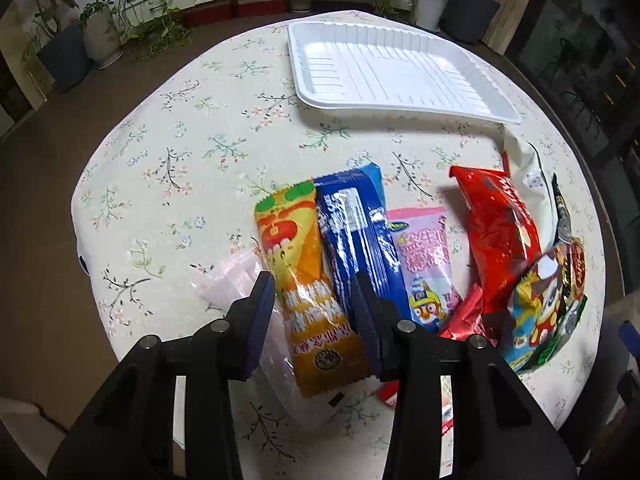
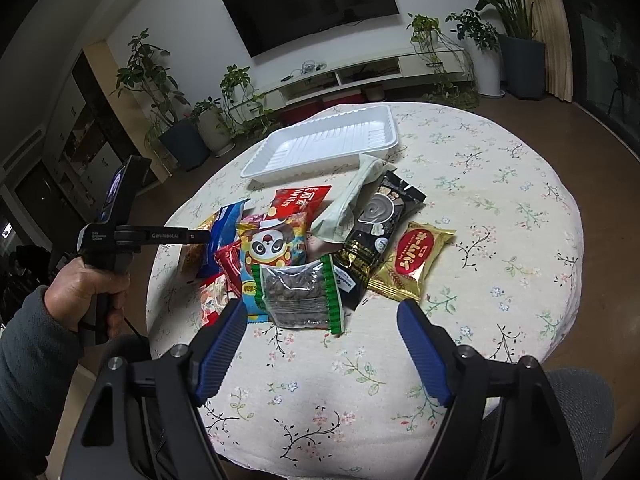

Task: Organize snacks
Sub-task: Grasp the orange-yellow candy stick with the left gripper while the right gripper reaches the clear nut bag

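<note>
A pile of snack packets lies on the round floral table. In the left wrist view my left gripper (image 1: pixel 314 294) is open, its fingers straddling an orange-yellow packet (image 1: pixel 304 264), with a blue packet (image 1: pixel 356 236) beside the right finger. A pink packet (image 1: pixel 426 264), a red bag (image 1: pixel 500 240) and a panda packet (image 1: pixel 544 312) lie to the right. An empty white tray (image 1: pixel 392 68) sits at the far side. My right gripper (image 2: pixel 322 314) is open and empty, just short of a clear green-edged packet (image 2: pixel 300 292). The tray (image 2: pixel 324 142) lies behind the pile.
In the right wrist view a black packet (image 2: pixel 372 232), a gold-red packet (image 2: pixel 412 258) and a pale green bag (image 2: pixel 352 200) lie right of the pile. The left hand-held gripper (image 2: pixel 160 236) reaches in from the left. Potted plants, a TV and a low shelf stand behind.
</note>
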Motion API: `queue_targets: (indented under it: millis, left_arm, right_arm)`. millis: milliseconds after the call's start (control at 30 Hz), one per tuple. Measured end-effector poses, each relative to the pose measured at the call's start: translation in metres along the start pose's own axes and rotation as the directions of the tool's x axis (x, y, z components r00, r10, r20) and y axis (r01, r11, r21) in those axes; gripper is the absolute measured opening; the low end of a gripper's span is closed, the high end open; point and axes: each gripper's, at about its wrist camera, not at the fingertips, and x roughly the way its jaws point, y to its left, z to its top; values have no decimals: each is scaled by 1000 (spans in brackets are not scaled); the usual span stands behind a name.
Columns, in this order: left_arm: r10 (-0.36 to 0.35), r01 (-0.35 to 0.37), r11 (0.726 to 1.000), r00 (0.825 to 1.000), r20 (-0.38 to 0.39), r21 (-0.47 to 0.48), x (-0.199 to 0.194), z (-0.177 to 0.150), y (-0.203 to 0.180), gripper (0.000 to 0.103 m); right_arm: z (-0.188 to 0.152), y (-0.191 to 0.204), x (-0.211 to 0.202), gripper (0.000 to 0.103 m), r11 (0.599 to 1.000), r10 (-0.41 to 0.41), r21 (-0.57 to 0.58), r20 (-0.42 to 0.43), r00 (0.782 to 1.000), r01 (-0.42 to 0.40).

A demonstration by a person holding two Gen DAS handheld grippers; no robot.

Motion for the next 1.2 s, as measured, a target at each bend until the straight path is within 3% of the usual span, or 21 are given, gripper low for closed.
queue_targets:
  millis: [167, 300, 467, 567, 767, 1033, 1200]
  left_arm:
    - [-1, 1, 1000, 1000, -20, 20, 4, 4, -3, 38]
    - [-57, 57, 998, 998, -35, 4, 10, 10, 2, 32]
    - [-107, 105, 994, 991, -75, -39, 19, 8, 12, 33]
    - [-59, 57, 998, 994, -96, -20, 26, 5, 13, 40]
    - [-73, 71, 997, 994, -79, -20, 33, 11, 10, 43]
    - [-47, 49, 998, 998, -52, 38, 36, 12, 3, 17]
    - [-81, 82, 996, 996, -24, 21, 28, 4, 6, 16]
  right_arm:
    - [0, 0, 1, 80, 1000, 0, 0, -3, 1000, 0]
    - [0, 0, 0, 80, 1000, 0, -3, -1, 1000, 0]
    - [0, 0, 1, 80, 1000, -1, -5, -1, 1000, 1]
    - [0, 0, 2, 80, 1000, -4, -5, -4, 1000, 4]
    - [-2, 3, 6, 80, 1000, -8, -13, -18, 1000, 8]
    - [-2, 4, 7, 80, 999, -31, -20, -21, 999, 30]
    - [-4, 8, 14, 80, 999, -32, -31, -39, 999, 31]
